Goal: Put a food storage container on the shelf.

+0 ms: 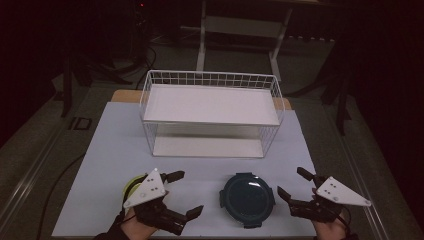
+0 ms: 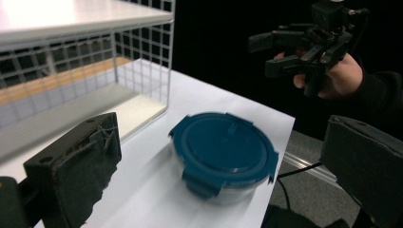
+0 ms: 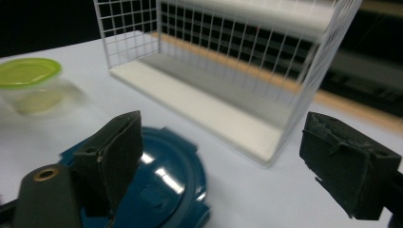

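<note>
While both sit low at the table's near edge:
left gripper [image 1: 183, 194]: jaws wide, nothing held
right gripper [image 1: 295, 184]: also spread, empty
blue-lidded container [image 1: 248, 198]: between them

The right gripper [image 3: 216, 161] is holding its two black padded jaws wide apart, nothing between them. Its left jaw is overlapping a round dark blue lidded container [image 3: 166, 185] sitting on the white table surface [image 3: 247, 199]. A white wire rack [image 3: 223, 71] with a white lower shelf is standing beyond. A clear container with a yellow-green lid [image 3: 28, 80] is sitting blurred at far left.
</note>
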Motion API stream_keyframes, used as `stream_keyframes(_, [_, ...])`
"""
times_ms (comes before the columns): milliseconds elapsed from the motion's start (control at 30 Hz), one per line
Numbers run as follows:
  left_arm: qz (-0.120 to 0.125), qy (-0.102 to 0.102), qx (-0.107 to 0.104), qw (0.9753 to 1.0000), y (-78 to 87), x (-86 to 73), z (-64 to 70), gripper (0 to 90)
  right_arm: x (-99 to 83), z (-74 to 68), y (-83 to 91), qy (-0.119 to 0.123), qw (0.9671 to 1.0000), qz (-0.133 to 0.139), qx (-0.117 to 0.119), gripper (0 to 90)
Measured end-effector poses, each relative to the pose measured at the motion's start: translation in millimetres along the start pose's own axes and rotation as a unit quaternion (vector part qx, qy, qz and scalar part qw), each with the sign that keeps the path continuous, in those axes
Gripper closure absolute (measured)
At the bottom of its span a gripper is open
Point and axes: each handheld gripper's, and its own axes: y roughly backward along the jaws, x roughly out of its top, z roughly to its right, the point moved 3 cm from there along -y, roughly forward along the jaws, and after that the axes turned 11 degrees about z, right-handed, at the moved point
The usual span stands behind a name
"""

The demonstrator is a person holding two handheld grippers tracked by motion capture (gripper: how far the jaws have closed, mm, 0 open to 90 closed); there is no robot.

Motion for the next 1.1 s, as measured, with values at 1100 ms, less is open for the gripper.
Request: stream_keyframes(1100, [-0.161,0.272,0.009,0.9487,-104.1,-73.1,-31.7,5.1,-7.4,-11.3,-0.6,-0.016,0.9996,-0.021,0.004,10.0])
